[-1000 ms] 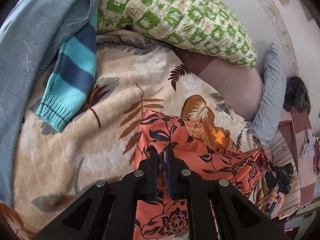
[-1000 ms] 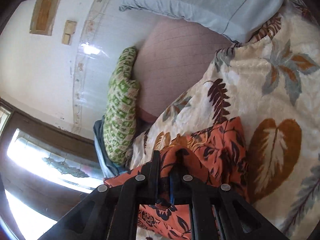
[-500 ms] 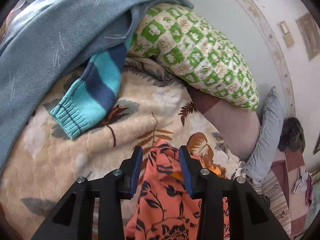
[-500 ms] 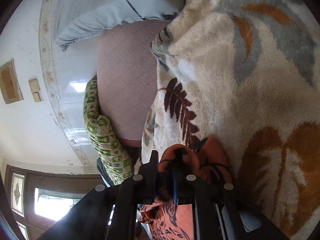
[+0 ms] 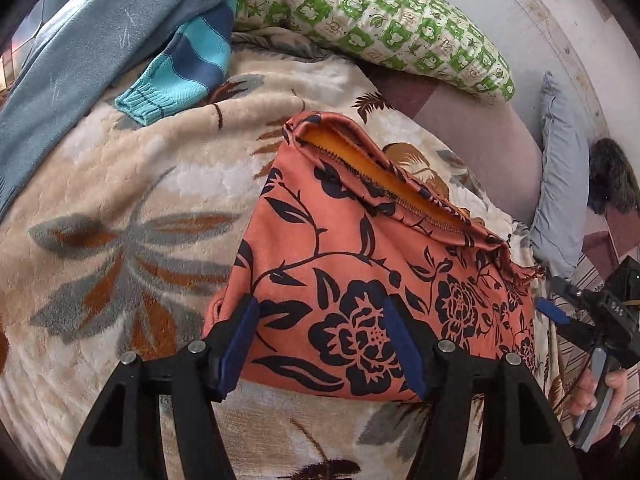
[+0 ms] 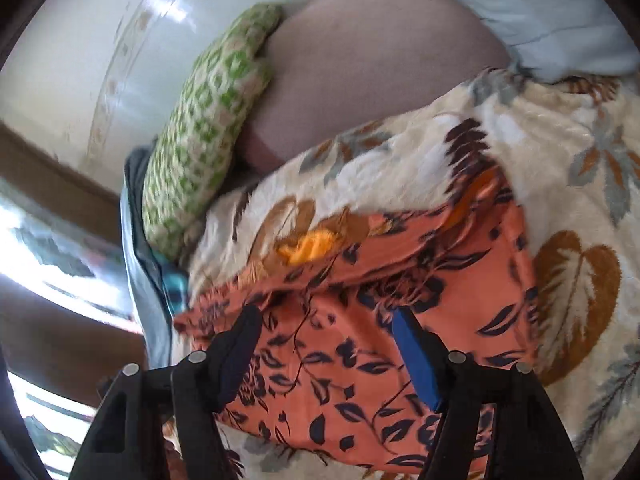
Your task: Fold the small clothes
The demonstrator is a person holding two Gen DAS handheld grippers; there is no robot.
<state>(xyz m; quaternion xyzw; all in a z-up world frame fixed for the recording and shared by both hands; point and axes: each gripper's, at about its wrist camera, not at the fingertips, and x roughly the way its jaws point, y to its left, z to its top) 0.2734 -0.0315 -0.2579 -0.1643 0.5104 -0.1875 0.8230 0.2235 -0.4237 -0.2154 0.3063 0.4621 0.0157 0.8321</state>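
Soft daylight is filling both views, with no hard shadows on the blanket [image 5: 120,208]. In the right wrist view the window [image 6: 48,248] at the left edge is burning out to white, and a bright glare patch is shining on the wall [image 6: 168,4] — this whole picture is looking smeared by motion blur. The left wrist view is staying sharp. Both are bending strongly at the edges, with dark corners around the fisheye circle.

Orange garment [image 5: 360,264] with black floral print lies folded on the blanket.
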